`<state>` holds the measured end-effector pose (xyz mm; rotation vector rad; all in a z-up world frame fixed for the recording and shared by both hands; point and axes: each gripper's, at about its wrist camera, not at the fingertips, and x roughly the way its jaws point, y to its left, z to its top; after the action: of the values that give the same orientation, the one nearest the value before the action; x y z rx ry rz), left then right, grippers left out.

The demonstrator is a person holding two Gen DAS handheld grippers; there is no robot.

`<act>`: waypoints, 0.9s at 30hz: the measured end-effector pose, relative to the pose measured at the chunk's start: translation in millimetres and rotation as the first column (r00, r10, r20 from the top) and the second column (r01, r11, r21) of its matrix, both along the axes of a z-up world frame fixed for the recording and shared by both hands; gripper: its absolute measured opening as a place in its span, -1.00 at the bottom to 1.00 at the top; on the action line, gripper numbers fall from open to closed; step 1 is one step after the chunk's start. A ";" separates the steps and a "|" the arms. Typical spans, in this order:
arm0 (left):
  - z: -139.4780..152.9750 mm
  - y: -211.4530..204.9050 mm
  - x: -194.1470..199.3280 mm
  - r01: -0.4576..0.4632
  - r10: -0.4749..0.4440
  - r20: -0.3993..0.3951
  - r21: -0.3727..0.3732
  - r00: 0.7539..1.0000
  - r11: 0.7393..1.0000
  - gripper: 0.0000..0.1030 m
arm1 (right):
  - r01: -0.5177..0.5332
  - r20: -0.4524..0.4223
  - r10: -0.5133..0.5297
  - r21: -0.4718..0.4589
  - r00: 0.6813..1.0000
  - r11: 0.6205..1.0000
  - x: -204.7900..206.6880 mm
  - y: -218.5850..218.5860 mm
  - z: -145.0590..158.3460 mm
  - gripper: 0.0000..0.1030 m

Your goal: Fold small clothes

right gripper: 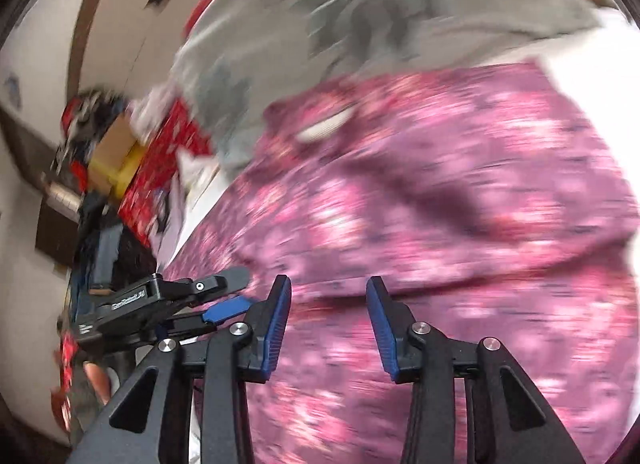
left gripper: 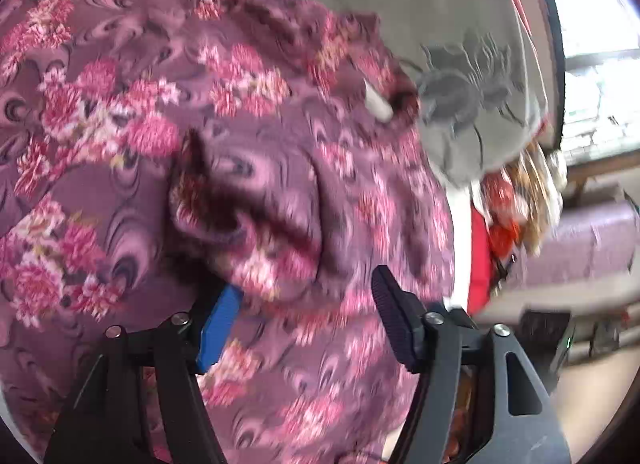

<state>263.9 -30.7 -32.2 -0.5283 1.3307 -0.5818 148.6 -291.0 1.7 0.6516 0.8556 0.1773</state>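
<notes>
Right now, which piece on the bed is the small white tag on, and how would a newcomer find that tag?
Start at the purple floral garment that fills the view. Follow it to its edge beside the grey flower-print cloth. The white tag sits there, the only plain pale strip on the pink pattern.

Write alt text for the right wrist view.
A purple garment with pink flowers fills the blurred view beneath the right gripper, whose blue-padded jaws stand apart and hold nothing. A grey patterned cloth lies beyond it, and the left gripper enters at left.
</notes>
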 end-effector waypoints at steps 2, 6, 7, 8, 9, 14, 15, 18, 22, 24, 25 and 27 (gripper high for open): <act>11.6 -0.7 1.6 -0.023 0.022 0.054 0.022 0.998 0.999 -0.88 | 0.068 0.007 -0.068 0.009 0.998 0.998 -11.6 -23.2 0.7 -0.19; 47.7 21.8 -5.8 -0.098 0.095 0.170 0.007 0.981 0.995 -0.93 | 0.222 0.022 -0.223 0.020 0.975 0.975 -38.5 -80.8 2.2 -0.18; 51.8 29.3 -8.1 -0.113 0.108 0.192 0.016 0.975 0.993 -0.93 | 0.260 0.021 -0.260 0.024 0.965 0.965 -44.4 -93.0 0.4 -0.16; 56.3 36.3 -10.3 -0.129 0.120 0.213 0.031 0.970 0.991 -0.93 | 0.307 0.017 -0.307 0.026 0.951 0.951 -49.9 -107.4 -3.2 -0.12; 57.2 41.9 -11.2 -0.136 0.123 0.221 0.042 0.967 0.990 -0.93 | 0.341 0.010 -0.342 0.025 0.940 0.940 -52.2 -119.3 -8.1 -0.11; 29.2 49.3 -6.8 -0.125 0.113 0.124 0.087 0.986 0.988 -0.93 | 0.352 -0.083 -0.346 0.081 0.935 0.932 -24.2 -134.7 -41.8 -0.11; 26.5 48.7 -7.1 -0.121 0.111 0.115 0.088 0.987 0.989 -0.93 | 0.332 -0.101 -0.324 0.089 0.941 0.939 -17.3 -132.1 -47.4 -0.11; 24.7 49.3 -11.1 -0.110 0.098 0.123 0.098 0.988 0.989 -0.92 | 0.228 -0.052 -0.225 0.059 0.973 0.972 -4.9 -118.6 -42.0 -0.83; 14.8 67.6 -19.6 -0.122 0.110 0.095 0.138 0.989 0.983 -0.85 | 0.295 0.081 -0.295 0.005 0.952 0.955 -22.6 -124.7 -18.8 -0.82; 8.5 82.4 -26.8 -0.154 0.148 0.058 0.124 0.987 0.980 -0.84 | 0.288 -0.018 -0.288 -0.040 0.957 0.957 -18.0 -131.7 -38.3 -0.82; 8.0 92.1 -31.9 -0.172 0.168 0.050 0.104 0.985 0.980 -0.84 | 0.280 -0.075 -0.284 -0.066 0.956 0.958 -15.7 -133.0 -48.4 -0.81; 15.1 104.5 -38.4 -0.201 0.196 0.066 0.079 0.978 0.976 -0.84 | 0.293 -0.063 -0.296 -0.056 0.953 0.955 -20.6 -134.8 -45.8 -0.73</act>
<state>225.6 73.8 -17.1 -0.5628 1.2251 -0.3710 127.9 -425.9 -44.1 0.7375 0.8178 -0.1356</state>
